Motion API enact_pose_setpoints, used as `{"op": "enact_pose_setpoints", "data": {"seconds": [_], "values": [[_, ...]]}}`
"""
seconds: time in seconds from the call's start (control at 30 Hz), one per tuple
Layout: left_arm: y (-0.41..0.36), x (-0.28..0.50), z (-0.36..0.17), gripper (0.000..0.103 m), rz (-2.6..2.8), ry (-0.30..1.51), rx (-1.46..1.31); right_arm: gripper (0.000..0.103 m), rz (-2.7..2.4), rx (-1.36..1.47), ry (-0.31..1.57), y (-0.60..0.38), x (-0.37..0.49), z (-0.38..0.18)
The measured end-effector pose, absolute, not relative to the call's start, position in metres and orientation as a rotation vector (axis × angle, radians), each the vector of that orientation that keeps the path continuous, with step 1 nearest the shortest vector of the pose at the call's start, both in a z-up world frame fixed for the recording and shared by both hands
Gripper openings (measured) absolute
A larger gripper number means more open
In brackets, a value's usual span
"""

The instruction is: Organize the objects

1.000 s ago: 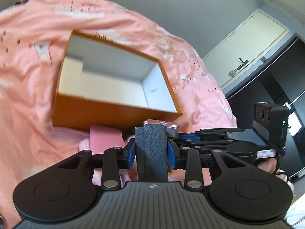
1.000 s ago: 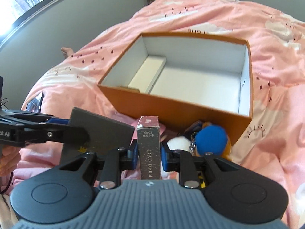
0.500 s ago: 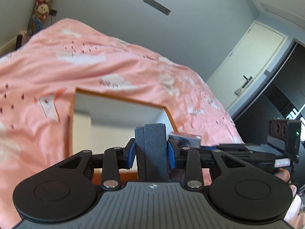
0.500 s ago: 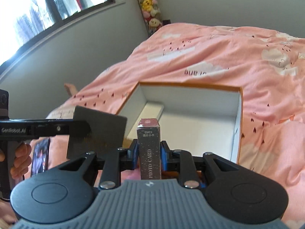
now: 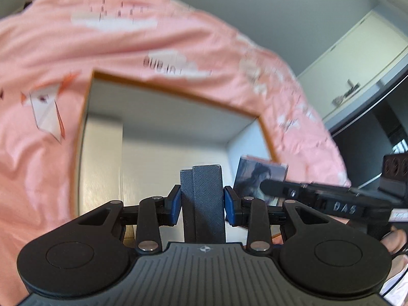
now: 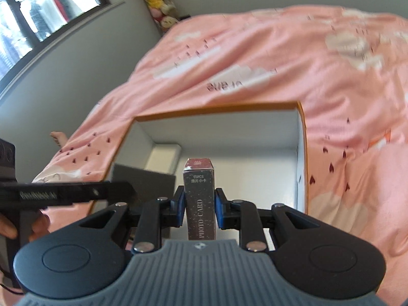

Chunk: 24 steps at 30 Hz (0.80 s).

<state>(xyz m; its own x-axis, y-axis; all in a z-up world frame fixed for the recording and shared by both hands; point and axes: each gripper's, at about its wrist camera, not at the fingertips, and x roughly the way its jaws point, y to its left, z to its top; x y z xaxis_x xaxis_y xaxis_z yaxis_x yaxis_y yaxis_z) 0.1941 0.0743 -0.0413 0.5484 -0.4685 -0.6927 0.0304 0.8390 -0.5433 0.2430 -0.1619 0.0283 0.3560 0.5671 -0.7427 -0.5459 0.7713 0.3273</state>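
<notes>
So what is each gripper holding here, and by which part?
The left gripper clamps a dark grey case across its narrow edges. The right gripper clamps the photo card box across its narrow sides, near mid-height.

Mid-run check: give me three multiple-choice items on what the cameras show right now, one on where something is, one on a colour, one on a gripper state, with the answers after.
1. Where is the photo card pack?
A. Lying on the box floor
B. Clamped in the right gripper, in front of the open box
C. On the pink bedspread beside the box

2. What colour is the outside of the box?
A. Orange
B. Green
C. Black

3. What state is the left gripper in?
A. Open with nothing in it
B. Out of view
C. Shut on the dark grey case

Answers: 1 B, the blue pads press both sides of the upright pack. 2 A, the rim and outer wall are orange, the inside white. 3 C, the left wrist view shows the textured case pinched between the pads.
</notes>
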Motion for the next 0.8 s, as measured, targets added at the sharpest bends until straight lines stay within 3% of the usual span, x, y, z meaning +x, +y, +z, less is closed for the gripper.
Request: {"op": "enact_pose_setpoints", "data": {"seconds": [0.4,0.7,0.8], "values": [[0.055,0.217,-0.082,0.039,-0.273,1.135,-0.381,0.025,0.703,0.054,1.106,-0.149,0.271,-0.026],[0.056,0.216,-0.086,0.040,-0.259,1.163,-0.354,0.025,0.695,0.052,1.152,-0.143,0.280,-0.045],[0.056,0.215,-0.082,0.048,-0.233,1.150,-0.315,0.025,0.699,0.050,1.156,-0.142,0.279,-0.046]]}}
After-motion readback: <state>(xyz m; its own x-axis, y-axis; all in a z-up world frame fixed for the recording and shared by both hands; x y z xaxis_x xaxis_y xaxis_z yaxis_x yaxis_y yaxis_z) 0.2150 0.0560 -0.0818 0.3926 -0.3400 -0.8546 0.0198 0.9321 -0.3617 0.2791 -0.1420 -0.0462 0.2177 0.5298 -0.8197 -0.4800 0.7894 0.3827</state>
